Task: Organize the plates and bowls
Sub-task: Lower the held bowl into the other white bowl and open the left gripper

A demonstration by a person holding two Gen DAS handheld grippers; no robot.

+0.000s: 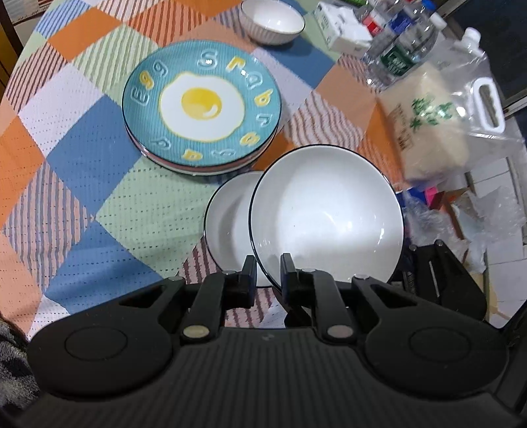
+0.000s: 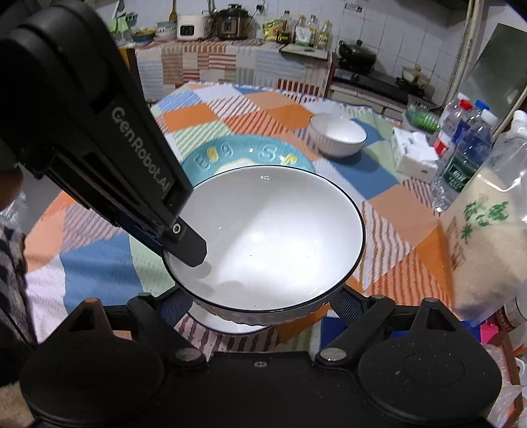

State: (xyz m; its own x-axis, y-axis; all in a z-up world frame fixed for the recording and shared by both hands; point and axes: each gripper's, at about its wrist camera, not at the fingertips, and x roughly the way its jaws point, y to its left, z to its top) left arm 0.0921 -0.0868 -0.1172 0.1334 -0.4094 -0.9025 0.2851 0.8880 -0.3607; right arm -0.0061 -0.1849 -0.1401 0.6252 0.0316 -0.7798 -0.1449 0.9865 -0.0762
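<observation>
Bowl held over another bowl, thin rim grip, slip risk.

Left gripper (image 1: 267, 275) pinches the near rim of the raised white bowl (image 1: 326, 210), one finger inside, one outside. The bowl hangs tilted above a second white bowl (image 1: 227, 224) on the checked tablecloth (image 1: 82, 184), the two overlapping. Right gripper (image 2: 263, 309): fingertips hidden under the bowl, looks spread, can't tell if it touches. Plate stack, egg plate (image 1: 201, 107) on top, at 11 o'clock from the bowls; a ribbed bowl (image 1: 271, 21) at 12 o'clock, far edge. Rice bag (image 1: 431, 128) and water bottles (image 1: 398, 49) at 2 o'clock. Likely risks: glazed rim slides out of the pinch as the bowl tips; a hard or off-centre drop chips the lower bowl; a swing right knocks the bag.
</observation>
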